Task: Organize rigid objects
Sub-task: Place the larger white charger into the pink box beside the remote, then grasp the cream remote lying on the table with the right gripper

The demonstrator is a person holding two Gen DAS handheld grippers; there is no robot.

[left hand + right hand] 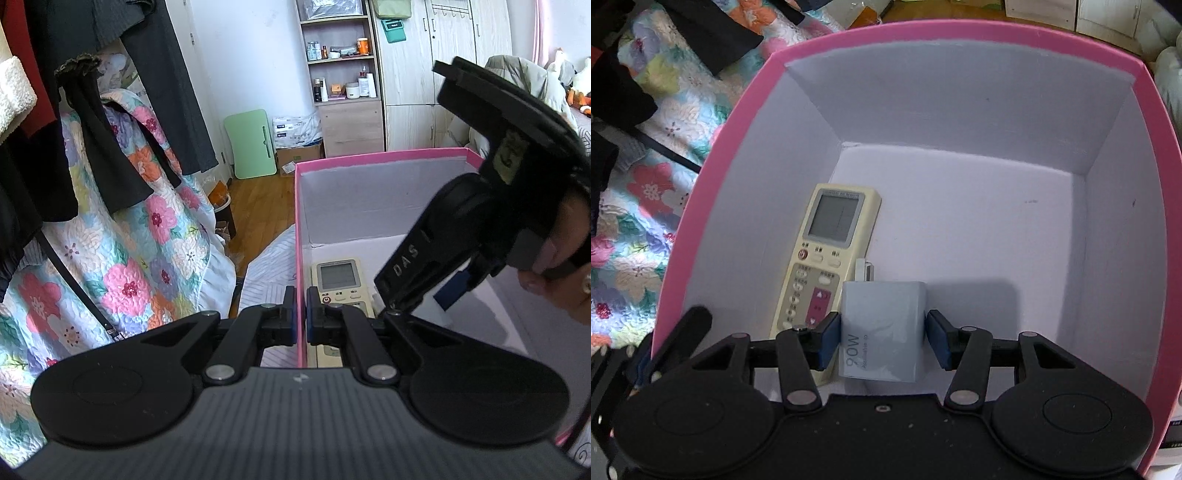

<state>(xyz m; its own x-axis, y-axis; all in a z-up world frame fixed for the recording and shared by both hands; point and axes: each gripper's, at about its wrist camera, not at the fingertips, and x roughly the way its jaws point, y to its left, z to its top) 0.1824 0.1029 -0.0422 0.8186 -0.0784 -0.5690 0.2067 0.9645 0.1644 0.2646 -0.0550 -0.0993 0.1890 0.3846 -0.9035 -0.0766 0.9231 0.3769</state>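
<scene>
A pink box with white inside walls stands on the bed; it also shows in the left wrist view. A cream remote control lies on its floor at the left, also seen in the left wrist view. A pale blue 90W charger block sits beside the remote, between the pads of my right gripper. The left pad touches it; a narrow gap shows at the right pad. My left gripper is shut on the box's left wall. The right gripper's body reaches into the box.
A floral quilt and dark clothes hang to the left of the box. A shelf unit and wardrobe stand at the far wall. A green board leans on the wall.
</scene>
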